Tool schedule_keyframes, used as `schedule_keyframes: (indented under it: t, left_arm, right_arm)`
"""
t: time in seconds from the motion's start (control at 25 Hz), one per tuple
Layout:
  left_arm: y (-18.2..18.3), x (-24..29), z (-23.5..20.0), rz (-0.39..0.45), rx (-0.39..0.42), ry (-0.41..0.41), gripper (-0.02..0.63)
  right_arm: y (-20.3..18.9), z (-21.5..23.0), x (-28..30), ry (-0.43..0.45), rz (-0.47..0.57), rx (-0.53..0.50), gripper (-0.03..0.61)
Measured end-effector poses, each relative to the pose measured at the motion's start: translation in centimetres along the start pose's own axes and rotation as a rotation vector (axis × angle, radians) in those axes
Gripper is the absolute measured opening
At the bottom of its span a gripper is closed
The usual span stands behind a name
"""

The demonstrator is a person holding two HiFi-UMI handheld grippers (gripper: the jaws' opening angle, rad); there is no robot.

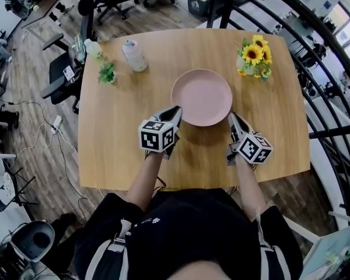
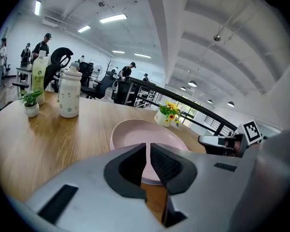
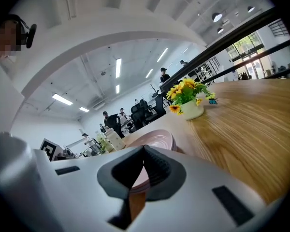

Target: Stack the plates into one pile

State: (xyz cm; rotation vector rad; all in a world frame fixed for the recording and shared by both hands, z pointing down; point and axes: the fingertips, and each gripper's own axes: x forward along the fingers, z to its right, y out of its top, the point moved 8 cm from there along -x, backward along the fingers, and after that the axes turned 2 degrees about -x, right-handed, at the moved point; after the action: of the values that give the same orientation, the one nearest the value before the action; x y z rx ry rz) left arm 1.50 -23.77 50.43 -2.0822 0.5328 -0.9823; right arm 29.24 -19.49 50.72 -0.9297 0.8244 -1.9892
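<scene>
The pink plates [image 1: 202,97] lie as one pile about the middle of the wooden counter [image 1: 128,150], a little toward its far side. From above they read as a single round dish, and in the left gripper view layered rims show at the near edge of the pile [image 2: 145,134]. The left gripper [image 1: 176,111] sits at the pile's near-left rim, pointing far and slightly right. Its own view shows the jaws [image 2: 148,146] drawn in to a thin slit with nothing gripped, the plates visible just beyond the tips. Whether the tips touch the rim I cannot tell. The right gripper [image 1: 233,116] sits just beside the pile's near-right rim. Its jaws [image 3: 144,149] meet at the tips and hold nothing, with the pile [image 3: 157,140] showing behind them. Each gripper is carried on a bare forearm, and the person stands at the near edge of the counter. A pot of sunflowers [image 1: 255,57] stands at the far right. A white bottle [image 1: 135,55] and a small green plant [image 1: 107,73] stand at the far left, well apart from the plates.
</scene>
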Motion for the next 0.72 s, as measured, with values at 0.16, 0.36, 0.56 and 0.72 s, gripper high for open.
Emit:
schedule_keyframes:
  t: [0.16, 0.36, 0.56, 0.72]
  left_arm:
    - [0.0, -1.2, 1.0, 0.022, 0.009, -0.017, 0.032]
    - [0.2, -2.6, 2.4, 0.043, 0.042, -0.059, 0.032]
    - [0.3, -3.9, 4.0, 0.074, 0.11, -0.106, 0.032]
    - [0.2, -4.7, 5.0, 0.091, 0.14, -0.134, 0.032]
  right_arm:
    - [0.3, -1.1, -0.9, 0.037, 0.022, -0.024, 0.005]
    - [0.8, -3.2, -1.8, 0.092, 0.047, -0.059, 0.005]
    - [0.8, -5.5, -2.7, 0.147, 0.044, -0.124, 0.005]
    - [0.5, -6.7, -3.3, 0.176, 0.044, -0.153, 0.005]
